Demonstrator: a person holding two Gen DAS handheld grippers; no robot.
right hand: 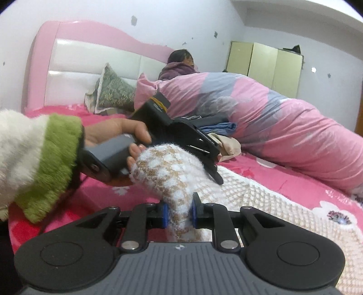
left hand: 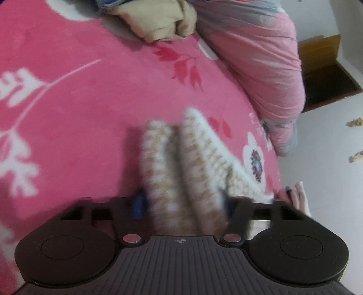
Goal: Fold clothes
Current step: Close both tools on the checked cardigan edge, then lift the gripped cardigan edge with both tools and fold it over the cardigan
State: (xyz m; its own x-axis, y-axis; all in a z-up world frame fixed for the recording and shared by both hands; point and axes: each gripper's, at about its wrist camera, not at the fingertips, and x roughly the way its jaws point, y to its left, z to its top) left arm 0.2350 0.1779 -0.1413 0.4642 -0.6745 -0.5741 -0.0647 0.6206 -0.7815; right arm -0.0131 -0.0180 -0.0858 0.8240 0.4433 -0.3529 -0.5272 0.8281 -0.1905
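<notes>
— Sweater [right hand: 181, 179], where was it?

— On the pink blanket [left hand: 90, 95] by the bed's edge, bunched between both tools. The right gripper [right hand: 179, 215] clamped a fold; the left gripper [left hand: 183, 202] pinched two folds.

— Room to move?

— Open blanket to the left; a pink duvet [right hand: 283, 127] and a clothes pile [left hand: 156, 20] crowded the far side. No writing was readable.

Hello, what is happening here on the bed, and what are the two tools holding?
A person is folding a fuzzy white and tan checked knit garment on a bed with a pink floral blanket. The left gripper and the right gripper are each shut on a bunched fold of it, lifted off the bed. The rest lies spread on the blanket. The fold is unfinished.
</notes>
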